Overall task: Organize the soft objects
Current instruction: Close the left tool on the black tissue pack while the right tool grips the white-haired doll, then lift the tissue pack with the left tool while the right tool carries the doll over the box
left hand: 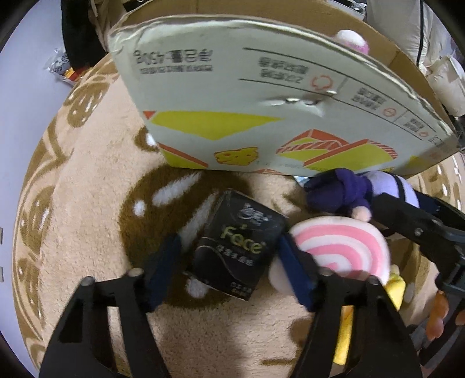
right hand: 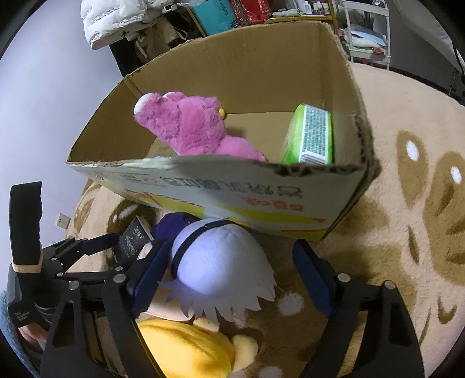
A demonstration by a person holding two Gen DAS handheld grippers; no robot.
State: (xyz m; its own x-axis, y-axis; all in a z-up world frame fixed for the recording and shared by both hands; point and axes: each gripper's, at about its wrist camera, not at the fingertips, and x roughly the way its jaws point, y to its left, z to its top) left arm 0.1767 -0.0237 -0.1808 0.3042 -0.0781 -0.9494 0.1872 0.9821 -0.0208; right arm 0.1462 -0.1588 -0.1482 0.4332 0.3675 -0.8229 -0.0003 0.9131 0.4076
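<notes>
Left gripper (left hand: 229, 272): jaws part-open, straddling the black tissue pack (left hand: 237, 247) lying on the rug (left hand: 87, 221); contact unclear. Right gripper (right hand: 232, 276): jaws open around the lavender plush (right hand: 221, 261), right pad clear of it. Only the right wrist view looked inside the cardboard box (right hand: 255, 64) beyond the jaws: pink plush (right hand: 189, 125), green pack (right hand: 311, 136). Left view showed just the box's printed side.

Black tissue pack (left hand: 238, 250), lavender plush (right hand: 221, 261) on rug

Beige rug (right hand: 407, 122) with brown pattern covers the floor. White padded jacket (right hand: 116, 20) hangs behind. White shelf rack (right hand: 367, 32) far right.
</notes>
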